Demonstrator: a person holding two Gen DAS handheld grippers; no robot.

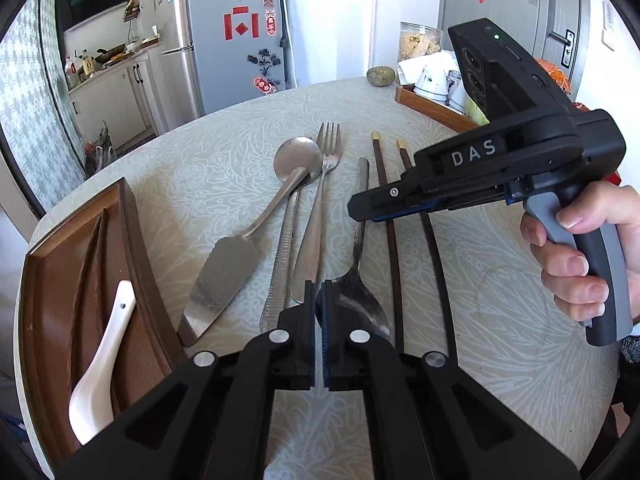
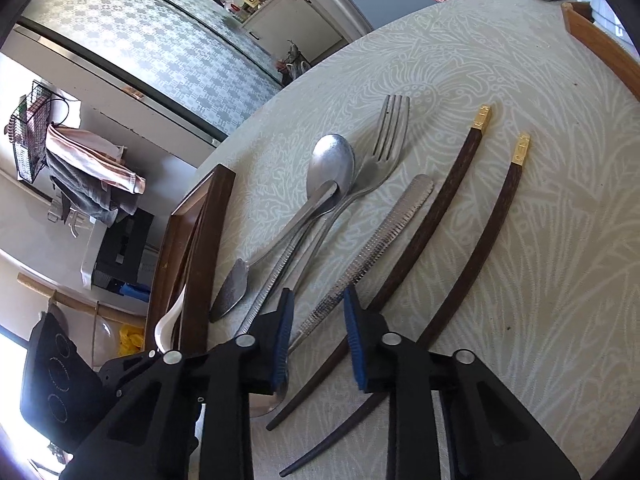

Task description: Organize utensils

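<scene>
Downward-tilted right hand-held gripper (image 2: 318, 336), hand-gripped

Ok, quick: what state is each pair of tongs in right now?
Left tongs: closed, nothing visibly held.
Right tongs: open, straddling the ridged spoon handle, not clamped on it.

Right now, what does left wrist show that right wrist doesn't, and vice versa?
Only the left wrist view: the right gripper from outside with the hand on its grip, the fridge, the cups in the far tray, and the white spoon lying whole in the brown tray.

Only the right wrist view: the cloths hanging from a wire rack, and the right gripper's fingers standing apart over the ridged-handled spoon.

Both: the fork, the cake server, the two chopsticks and the patterned tablecloth.
</scene>
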